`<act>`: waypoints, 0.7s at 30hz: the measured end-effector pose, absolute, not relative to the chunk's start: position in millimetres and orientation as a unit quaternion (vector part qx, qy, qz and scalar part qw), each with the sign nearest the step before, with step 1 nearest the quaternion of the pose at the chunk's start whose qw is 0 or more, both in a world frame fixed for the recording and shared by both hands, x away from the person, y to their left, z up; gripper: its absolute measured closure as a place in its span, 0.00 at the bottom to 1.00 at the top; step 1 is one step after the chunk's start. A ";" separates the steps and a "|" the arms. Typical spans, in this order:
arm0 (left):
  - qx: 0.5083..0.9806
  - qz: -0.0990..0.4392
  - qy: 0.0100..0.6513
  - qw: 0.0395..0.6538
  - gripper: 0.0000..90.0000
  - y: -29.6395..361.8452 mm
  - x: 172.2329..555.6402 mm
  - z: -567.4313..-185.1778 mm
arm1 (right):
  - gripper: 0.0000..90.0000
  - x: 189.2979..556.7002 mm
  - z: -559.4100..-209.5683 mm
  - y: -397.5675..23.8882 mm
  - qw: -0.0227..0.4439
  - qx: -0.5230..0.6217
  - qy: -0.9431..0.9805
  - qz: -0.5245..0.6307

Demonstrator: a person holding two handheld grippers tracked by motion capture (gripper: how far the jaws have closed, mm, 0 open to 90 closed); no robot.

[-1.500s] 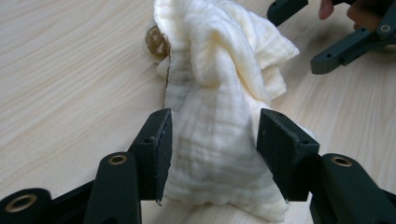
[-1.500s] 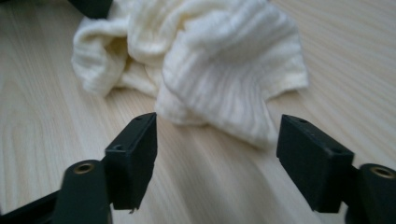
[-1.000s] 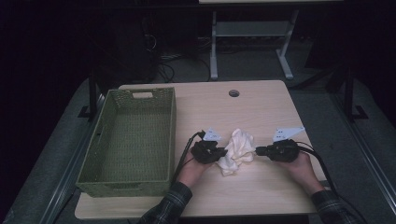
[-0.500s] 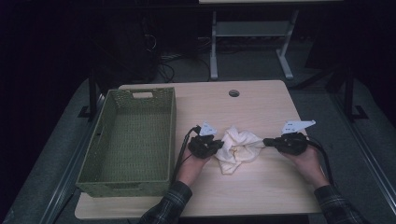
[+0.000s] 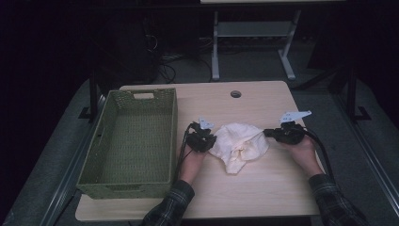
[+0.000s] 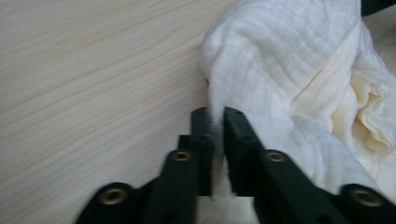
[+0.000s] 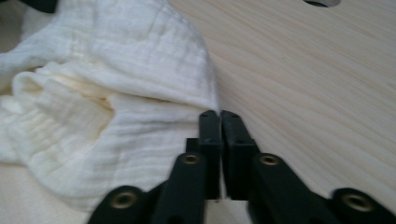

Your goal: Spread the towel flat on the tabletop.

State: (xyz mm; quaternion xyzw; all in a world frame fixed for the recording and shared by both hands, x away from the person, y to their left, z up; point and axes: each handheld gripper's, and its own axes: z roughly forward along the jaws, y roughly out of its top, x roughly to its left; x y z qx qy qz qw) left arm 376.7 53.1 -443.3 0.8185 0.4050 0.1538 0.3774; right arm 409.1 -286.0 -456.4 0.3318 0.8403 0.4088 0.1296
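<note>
we are pulling the soft cream-white crumpled cloth flat in the middle of the pale wooden table. our left gripper pinches its left edge and our right gripper pinches its right edge; both pairs of jaws have just been loosening a little. next we should pull gently apart.

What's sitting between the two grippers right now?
The cream cloth, stretched between the left gripper and right gripper, each pinching an edge; the high view shows it.
</note>
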 end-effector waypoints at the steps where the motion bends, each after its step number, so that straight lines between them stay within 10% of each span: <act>1: 0.819 0.151 0.403 0.379 0.83 52.8 375.6 -441.9 | 0.87 409.5 -457.0 -286.1 0.132 0.333 0.840 0.408; 7: 0.824 0.144 0.378 0.398 0.68 48.4 358.9 -427.1 | 0.78 399.9 -448.7 -289.7 0.118 0.330 0.838 0.417; 21: 0.852 0.074 0.305 0.420 0.70 21.7 322.3 -428.2 | 0.77 381.4 -456.6 -286.1 0.096 0.315 0.857 0.398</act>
